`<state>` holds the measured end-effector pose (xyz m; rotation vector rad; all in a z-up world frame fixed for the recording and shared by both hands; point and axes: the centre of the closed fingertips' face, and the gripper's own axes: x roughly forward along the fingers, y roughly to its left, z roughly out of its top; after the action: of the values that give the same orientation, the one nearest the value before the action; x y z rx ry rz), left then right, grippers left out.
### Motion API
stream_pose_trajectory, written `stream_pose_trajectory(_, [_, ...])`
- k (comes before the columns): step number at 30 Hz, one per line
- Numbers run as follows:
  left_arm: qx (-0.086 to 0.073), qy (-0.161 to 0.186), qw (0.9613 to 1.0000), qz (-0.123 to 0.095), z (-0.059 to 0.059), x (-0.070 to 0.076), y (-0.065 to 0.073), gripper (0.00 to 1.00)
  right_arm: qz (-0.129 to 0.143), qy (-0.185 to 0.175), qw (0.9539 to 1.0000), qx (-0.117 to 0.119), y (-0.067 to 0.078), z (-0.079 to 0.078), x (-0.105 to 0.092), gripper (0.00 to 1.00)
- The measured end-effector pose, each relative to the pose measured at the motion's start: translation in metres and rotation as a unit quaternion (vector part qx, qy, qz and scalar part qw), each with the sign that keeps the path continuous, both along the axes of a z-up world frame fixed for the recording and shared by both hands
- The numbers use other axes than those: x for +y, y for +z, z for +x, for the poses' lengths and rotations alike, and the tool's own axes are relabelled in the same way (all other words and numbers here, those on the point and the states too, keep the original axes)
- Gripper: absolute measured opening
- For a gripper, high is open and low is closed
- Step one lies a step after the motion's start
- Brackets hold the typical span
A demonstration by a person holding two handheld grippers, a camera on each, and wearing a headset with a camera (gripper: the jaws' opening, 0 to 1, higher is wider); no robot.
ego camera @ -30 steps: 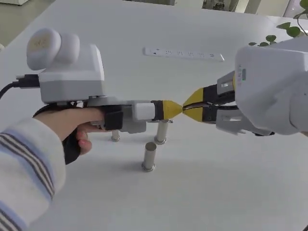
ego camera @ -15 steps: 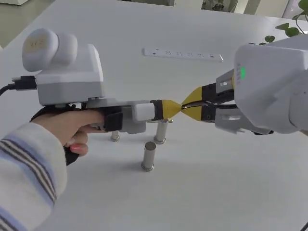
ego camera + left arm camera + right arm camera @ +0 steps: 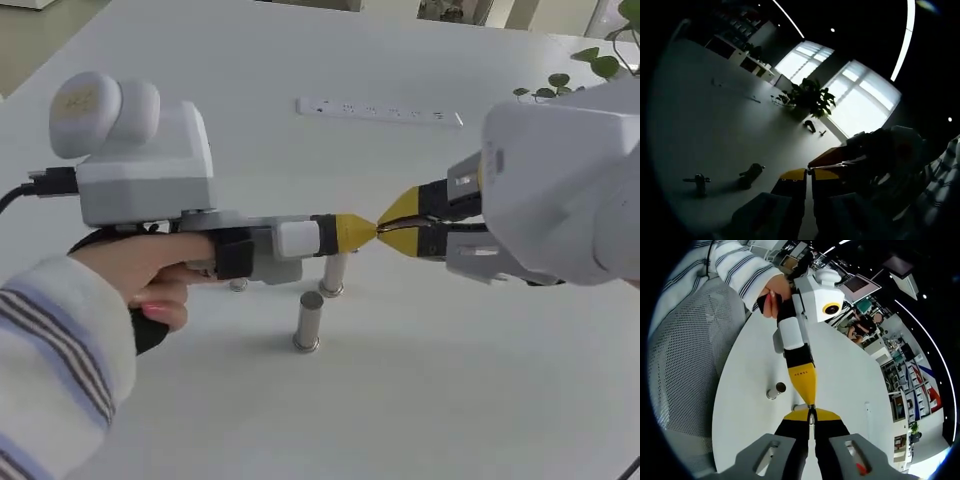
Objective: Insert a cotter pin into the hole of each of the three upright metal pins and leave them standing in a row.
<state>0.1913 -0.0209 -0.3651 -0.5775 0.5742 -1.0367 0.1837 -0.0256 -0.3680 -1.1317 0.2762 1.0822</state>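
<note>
White surface (image 3: 450, 380), wide and mostly bare, carries all the work.

Left gripper (image 3: 368, 230): held level above the surface by a hand (image 3: 150, 270) with a striped sleeve, pointing right. Its yellow fingers (image 3: 792, 181) are drawn together, with a thin dark slit between them in the left gripper view.

Right gripper (image 3: 388, 227): comes in from the right, pointing left, tip to tip with the left gripper. Its fingers (image 3: 799, 416) are pressed close. Something small and dark sits at the meeting point; too small to tell what it is, or which side grips it.

Leafy plant (image 3: 590, 65) at the far right edge. White power strip (image 3: 380, 110) lies flat, well apart from the work.

Metal pins, three, all upright on the surface under the left gripper:
- front pin (image 3: 308, 322), nearest the person, standing clear, top bare.
- middle pin (image 3: 333, 272), just behind it, upper part hidden by the left gripper.
- left pin (image 3: 238, 285), mostly hidden under the gripper body.

In the left gripper view one pin carries a thin cross-piece (image 3: 692, 179) through its top.
</note>
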Motion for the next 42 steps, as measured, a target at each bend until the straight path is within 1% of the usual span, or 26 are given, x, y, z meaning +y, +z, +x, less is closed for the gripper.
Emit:
stream_pose_trajectory(2, [-0.004, -0.002, 1.0000, 0.003, -0.001, 0.000, 0.000, 0.00, 0.000, -0.001, 1.0000, 0.000, 0.000, 0.000, -0.001, 0.00])
stream_pose_trajectory(5, [0.001, -0.007, 1.0000, 0.003, -0.003, -0.001, -0.001, 0.00, 0.000, -0.001, 1.0000, 0.000, 0.000, 0.000, -0.001, 0.00])
stream_pose_trajectory(10, [-0.001, -0.003, 1.0000, 0.001, -0.002, -0.002, 0.000, 0.00, -0.002, 0.001, 1.0000, 0.000, -0.001, -0.002, -0.001, 0.00])
stream_pose_trajectory(14, [0.005, -0.006, 1.0000, 0.000, -0.004, -0.002, 0.000, 0.00, -0.001, 0.000, 1.0000, 0.001, -0.001, -0.003, 0.000, 0.00])
stream_pose_trajectory(17, [0.003, -0.010, 0.9999, 0.002, -0.005, -0.001, 0.000, 0.00, 0.000, 0.002, 1.0000, 0.002, -0.001, -0.004, 0.001, 0.00])
stream_pose_trajectory(18, [0.004, -0.010, 0.9999, 0.001, -0.006, 0.000, 0.000, 0.00, 0.000, 0.002, 1.0000, 0.001, -0.001, -0.004, 0.001, 0.00])
stream_pose_trajectory(19, [0.015, -0.008, 0.9999, -0.001, -0.006, 0.000, 0.000, 0.00, 0.000, 0.002, 1.0000, 0.000, -0.001, -0.005, 0.001, 0.00])
stream_pose_trajectory(20, [0.016, -0.007, 0.9998, 0.000, -0.006, 0.000, 0.000, 0.00, 0.001, 0.002, 1.0000, 0.002, -0.001, -0.005, 0.002, 0.00])
stream_pose_trajectory(21, [0.011, -0.007, 0.9999, 0.001, -0.006, 0.000, 0.001, 0.00, 0.002, 0.002, 1.0000, 0.002, -0.001, -0.005, 0.002, 0.00])
stream_pose_trajectory(22, [0.001, -0.008, 0.9999, 0.010, -0.007, 0.001, 0.002, 0.00, 0.002, 0.002, 1.0000, 0.002, -0.001, -0.005, 0.002, 0.00])
stream_pose_trajectory(23, [-0.001, -0.009, 0.9999, 0.013, -0.007, 0.000, 0.002, 0.00, 0.002, 0.002, 1.0000, 0.004, -0.001, -0.005, 0.002, 0.00])
stream_pose_trajectory(26, [0.006, -0.008, 0.9998, 0.015, -0.007, 0.001, 0.002, 0.00, 0.006, 0.001, 1.0000, 0.005, -0.001, -0.006, 0.003, 0.00])
stream_pose_trajectory(29, [0.000, -0.011, 0.9998, 0.016, -0.008, 0.002, 0.003, 0.00, 0.014, 0.000, 0.9999, 0.009, 0.000, -0.006, 0.003, 0.00])
stream_pose_trajectory(32, [-0.002, -0.013, 0.9998, 0.013, -0.009, 0.002, 0.005, 0.00, 0.025, 0.001, 0.9996, 0.013, 0.001, -0.007, 0.004, 0.00])
stream_pose_trajectory(33, [-0.008, -0.016, 0.9998, 0.013, -0.011, 0.002, 0.007, 0.00, 0.029, -0.003, 0.9994, 0.018, 0.000, -0.007, 0.003, 0.03])
stream_pose_trajectory(34, [-0.010, -0.018, 0.9997, 0.014, -0.011, 0.002, 0.007, 0.00, 0.034, -0.009, 0.9991, 0.022, 0.000, -0.007, 0.002, 0.08])
stream_pose_trajectory(35, [-0.013, -0.021, 0.9995, 0.017, -0.013, 0.003, 0.007, 0.00, 0.036, -0.012, 0.9990, 0.024, 0.000, -0.006, 0.002, 0.12])
stream_pose_trajectory(36, [-0.014, -0.023, 0.9995, 0.019, -0.013, 0.003, 0.007, 0.00, 0.041, -0.013, 0.9986, 0.029, -0.001, -0.007, 0.001, 0.13])
stream_pose_trajectory(37, [-0.016, -0.021, 0.9995, 0.019, -0.014, 0.004, 0.008, 0.00, 0.046, -0.015, 0.9981, 0.038, -0.002, -0.008, 0.000, 0.11])
stream_pose_trajectory(38, [-0.025, -0.024, 0.9992, 0.017, -0.015, 0.005, 0.011, 0.00, 0.056, -0.022, 0.9965, 0.059, -0.005, -0.010, -0.001, 0.10])
stream_pose_trajectory(40, [-0.037, -0.029, 0.9987, 0.018, -0.016, 0.007, 0.015, 0.00, 0.062, -0.033, 0.9950, 0.072, -0.009, -0.009, -0.004, 0.10])
stream_pose_trajectory(41, [-0.042, -0.031, 0.9984, 0.021, -0.016, 0.007, 0.015, 0.00, 0.069, -0.037, 0.9940, 0.077, -0.010, -0.008, -0.005, 0.10])
stream_pose_trajectory(42, [-0.047, -0.035, 0.9980, 0.024, -0.017, 0.009, 0.016, 0.00, 0.079, -0.044, 0.9919, 0.089, -0.011, -0.009, -0.005, 0.12])
